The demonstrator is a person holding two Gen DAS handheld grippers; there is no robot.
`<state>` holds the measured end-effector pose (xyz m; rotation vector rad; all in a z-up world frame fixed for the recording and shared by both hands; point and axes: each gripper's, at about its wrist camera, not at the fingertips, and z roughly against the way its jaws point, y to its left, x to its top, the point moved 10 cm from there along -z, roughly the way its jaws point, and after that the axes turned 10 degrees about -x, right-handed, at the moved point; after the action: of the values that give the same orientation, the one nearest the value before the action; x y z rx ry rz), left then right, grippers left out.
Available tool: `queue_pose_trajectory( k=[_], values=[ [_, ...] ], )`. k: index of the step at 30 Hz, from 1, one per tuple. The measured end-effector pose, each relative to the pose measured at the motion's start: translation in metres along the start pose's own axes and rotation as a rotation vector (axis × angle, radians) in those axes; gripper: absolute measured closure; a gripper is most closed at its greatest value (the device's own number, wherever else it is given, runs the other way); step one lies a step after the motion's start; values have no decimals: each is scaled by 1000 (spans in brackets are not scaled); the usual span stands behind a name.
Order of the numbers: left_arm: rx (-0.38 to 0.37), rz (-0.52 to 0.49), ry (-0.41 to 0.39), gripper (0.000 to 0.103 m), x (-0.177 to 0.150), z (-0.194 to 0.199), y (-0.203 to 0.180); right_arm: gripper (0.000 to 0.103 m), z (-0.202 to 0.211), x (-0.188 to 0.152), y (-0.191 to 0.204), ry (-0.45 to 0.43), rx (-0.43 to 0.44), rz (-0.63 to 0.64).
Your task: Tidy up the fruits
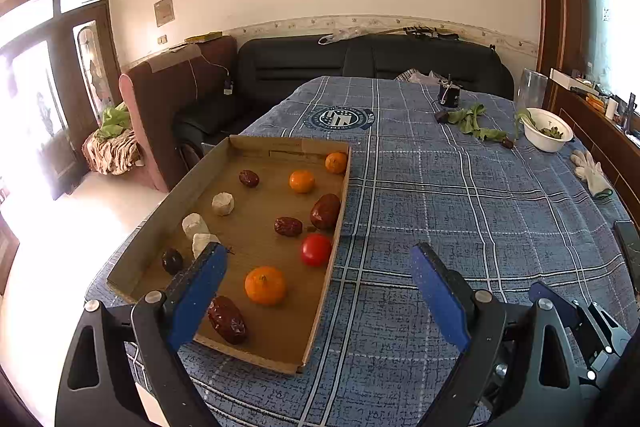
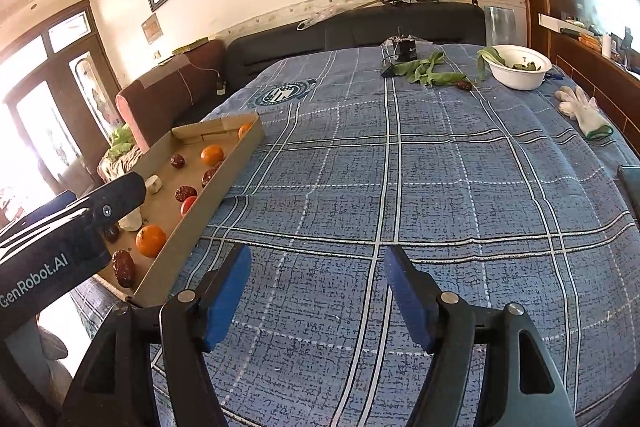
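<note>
A shallow cardboard tray [image 1: 320, 311] lies on the blue plaid cloth at the table's left edge. In it are three oranges, the nearest one [image 1: 265, 285], a red tomato [image 1: 316, 249], several dark red dates, one large date [image 1: 227, 319] at the near end, and pale white lumps [image 1: 223, 203]. My left gripper [image 1: 320, 259] is open and empty, its left finger over the tray's near end. My right gripper [image 2: 318, 259] is open and empty over bare cloth, right of the tray [image 2: 200, 223]. The left gripper's body [image 2: 60, 239] shows in the right wrist view.
A white bowl [image 1: 546, 135] with greens stands at the far right, with loose leaves [image 1: 470, 121], a small black device [image 1: 449, 95] and a clear container [image 1: 530, 89] nearby. White gloves [image 1: 592, 173] lie at the right edge. A black sofa stands behind the table.
</note>
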<state>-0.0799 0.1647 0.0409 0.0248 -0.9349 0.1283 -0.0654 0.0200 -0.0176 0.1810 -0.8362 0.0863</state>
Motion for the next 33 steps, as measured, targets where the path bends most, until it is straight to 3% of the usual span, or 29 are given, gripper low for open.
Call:
queue_pose_trajectory(
  k=[33],
  values=[
    [-45, 58, -99, 10, 3, 14, 3, 18, 6, 0, 9, -42, -73, 68]
  ],
)
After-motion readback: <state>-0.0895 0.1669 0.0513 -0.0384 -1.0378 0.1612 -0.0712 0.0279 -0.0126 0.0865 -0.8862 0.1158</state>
